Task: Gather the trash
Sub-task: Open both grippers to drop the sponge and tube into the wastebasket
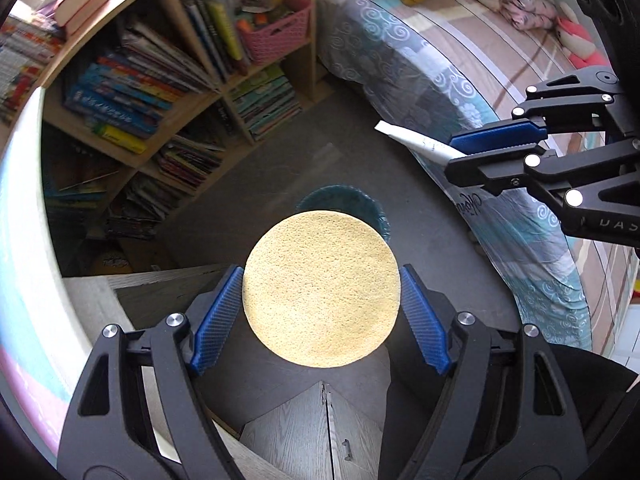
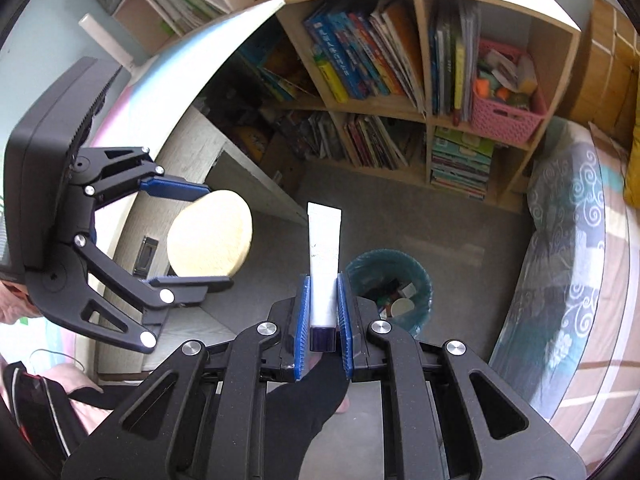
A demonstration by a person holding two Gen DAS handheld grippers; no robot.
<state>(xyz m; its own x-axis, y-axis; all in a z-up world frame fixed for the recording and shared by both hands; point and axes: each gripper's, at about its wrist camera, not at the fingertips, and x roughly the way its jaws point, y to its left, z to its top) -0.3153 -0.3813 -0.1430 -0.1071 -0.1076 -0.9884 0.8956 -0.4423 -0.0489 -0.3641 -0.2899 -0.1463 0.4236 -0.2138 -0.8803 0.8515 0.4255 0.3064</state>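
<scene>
Left gripper squeezed on round yellow sponge by its edges: soft, light, squashy. Right gripper pinched tight on white tube near its dark cap: light, maybe slippery. Both up above the floor, near blue-lined trash bin.

black linkage grippers with blue ribbed pads and silver pivot screws.
</scene>
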